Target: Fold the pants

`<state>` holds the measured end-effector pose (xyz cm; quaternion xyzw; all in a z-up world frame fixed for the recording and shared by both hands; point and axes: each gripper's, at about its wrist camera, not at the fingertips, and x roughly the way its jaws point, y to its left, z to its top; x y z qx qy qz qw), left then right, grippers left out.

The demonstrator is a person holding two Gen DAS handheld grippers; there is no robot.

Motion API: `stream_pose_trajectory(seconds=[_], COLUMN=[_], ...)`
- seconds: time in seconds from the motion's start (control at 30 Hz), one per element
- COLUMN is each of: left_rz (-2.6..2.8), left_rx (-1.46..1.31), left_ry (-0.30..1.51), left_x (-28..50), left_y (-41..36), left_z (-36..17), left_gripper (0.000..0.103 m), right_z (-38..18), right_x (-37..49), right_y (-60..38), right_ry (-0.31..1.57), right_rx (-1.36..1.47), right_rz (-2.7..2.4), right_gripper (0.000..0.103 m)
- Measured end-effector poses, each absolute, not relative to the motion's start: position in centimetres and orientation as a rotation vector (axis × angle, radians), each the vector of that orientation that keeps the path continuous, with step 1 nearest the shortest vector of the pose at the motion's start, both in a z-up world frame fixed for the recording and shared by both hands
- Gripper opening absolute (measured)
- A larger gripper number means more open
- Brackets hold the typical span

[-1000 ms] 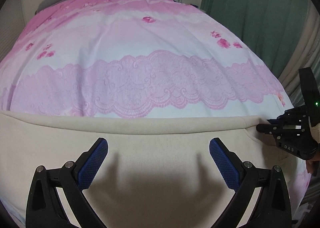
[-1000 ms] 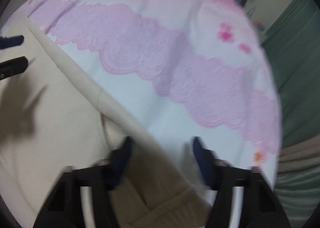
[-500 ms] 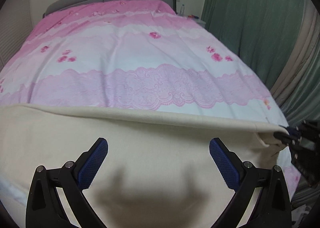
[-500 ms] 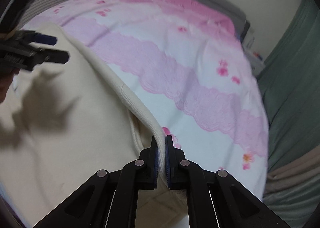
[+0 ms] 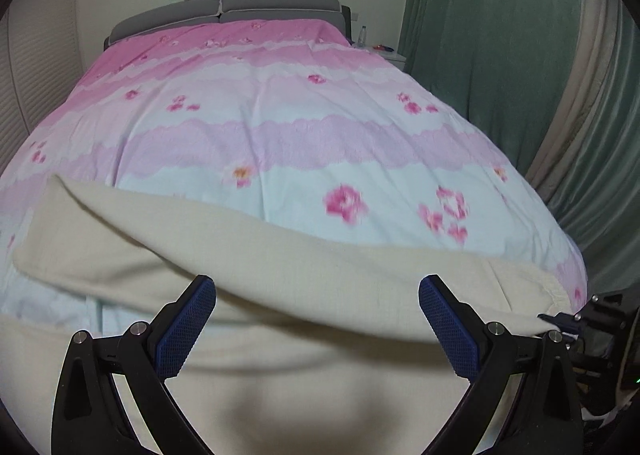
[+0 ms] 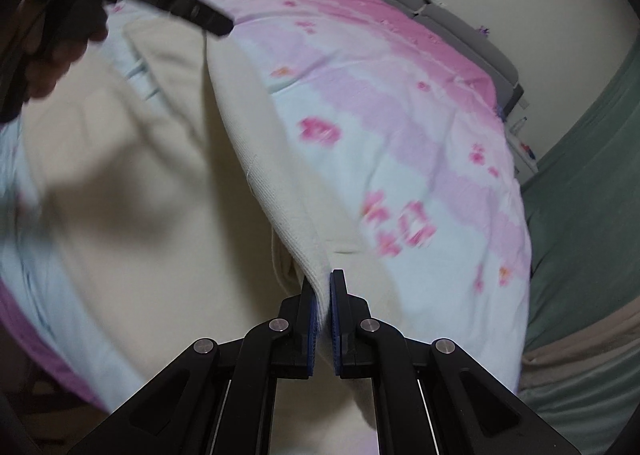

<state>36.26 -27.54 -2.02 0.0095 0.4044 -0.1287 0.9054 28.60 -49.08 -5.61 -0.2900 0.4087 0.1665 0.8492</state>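
The cream pants (image 5: pixel 304 275) are draped over the pink bedspread (image 5: pixel 280 143), one edge pinched in the closed right gripper (image 6: pixel 323 287). The left gripper (image 5: pixel 316 319) is spread wide, nothing between its pads. Lower fabric is cut off and blurred.

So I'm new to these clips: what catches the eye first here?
The pink flowered bedspread fills both views, with cream pants draped across its near end. The right hand-held gripper is shut on the pants' edge, while the left hand-held gripper hangs open above the cloth.
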Motion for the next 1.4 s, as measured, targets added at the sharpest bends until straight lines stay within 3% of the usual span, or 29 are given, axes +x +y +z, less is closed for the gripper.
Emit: stream_pose_trajectory(seconds=[0.43, 0.93, 1.0, 1.07, 1.13, 1.3, 1.4], left_rz=[-0.304, -0.273, -0.271, -0.272, -0.271, -0.262, -0.252], left_rx=[0.086, 0.103, 0.087, 0.08, 0.084, 0.077, 0.084], left_ry=[0.912, 0.922, 0.918, 0.91, 0.892, 0.872, 0.852], left_x=[29.3, 28.9, 29.0, 28.9, 28.7, 27.7, 27.2], left_y=[-28.5, -29.0, -28.5, -28.0, -27.3, -24.0, -21.3], left_z=[-7.9, -10.1, -9.8, -9.3, -8.7, -7.3, -6.5], left_gripper=[0.103, 0.103, 0.103, 0.103, 0.103, 0.103, 0.103], right_z=[-13.0, -18.8, -18.1, -17.3, -16.5, -13.1, -10.4], right_x=[18.2, 19.3, 19.3, 19.1, 18.8, 17.8, 17.7], right_y=[-49.7, -51.1, -51.5, -51.7, -51.4, -50.2, -49.2], right_ry=[0.866, 0.907, 0.905, 0.887, 0.865, 0.811, 0.745], right_rx=[-0.66, -0.609, -0.553, -0.529, -0.533, -0.423, -0.346], right_rz=[0.3, 0.244, 0.225, 0.187, 0.148, 0.124, 0.097], right_gripper=[0.006, 0.007, 0.015, 0.034, 0.042, 0.045, 0.055])
